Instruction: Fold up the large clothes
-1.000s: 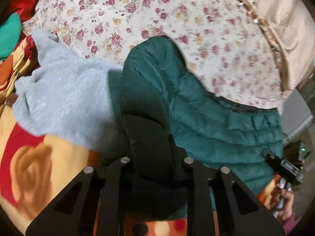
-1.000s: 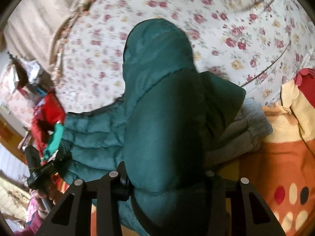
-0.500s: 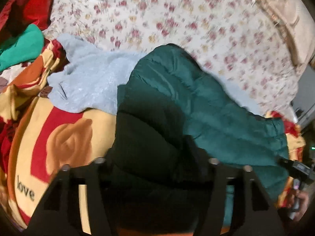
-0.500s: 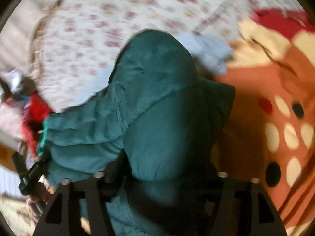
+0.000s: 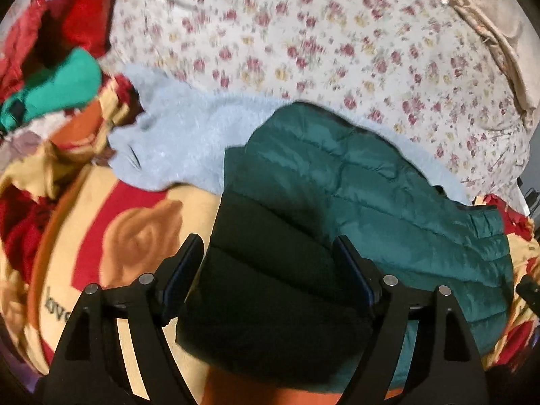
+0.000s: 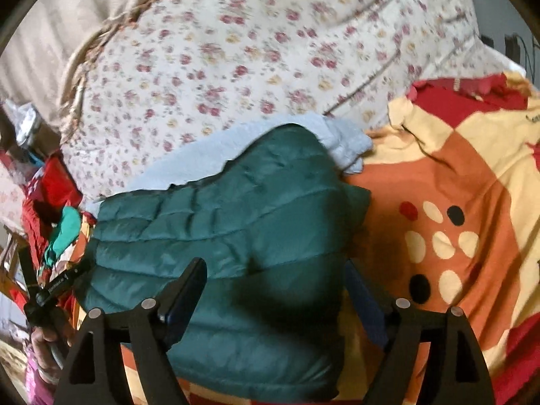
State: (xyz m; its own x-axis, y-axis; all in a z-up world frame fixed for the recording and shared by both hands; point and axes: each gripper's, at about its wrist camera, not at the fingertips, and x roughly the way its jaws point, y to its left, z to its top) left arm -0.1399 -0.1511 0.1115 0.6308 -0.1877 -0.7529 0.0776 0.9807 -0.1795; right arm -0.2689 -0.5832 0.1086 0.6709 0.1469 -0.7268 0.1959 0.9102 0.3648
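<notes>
On my feeds, dim warm light, motion smear beyond each claw, deep shadow between fingers, fisheye-bent edges.

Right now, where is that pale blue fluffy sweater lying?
The pale blue sweater lies on the bed, partly under the green puffer jacket, between the floral sheet behind it and the orange-and-yellow blanket in front.

Bed: floral sheet (image 5: pixel 337 33), orange-red patterned blanket (image 6: pixel 472 202), beige headboard (image 6: pixel 40 40).

the green jacket (image 5: pixel 354 182) hides most of the grey sweater (image 5: pixel 175 141).
</notes>
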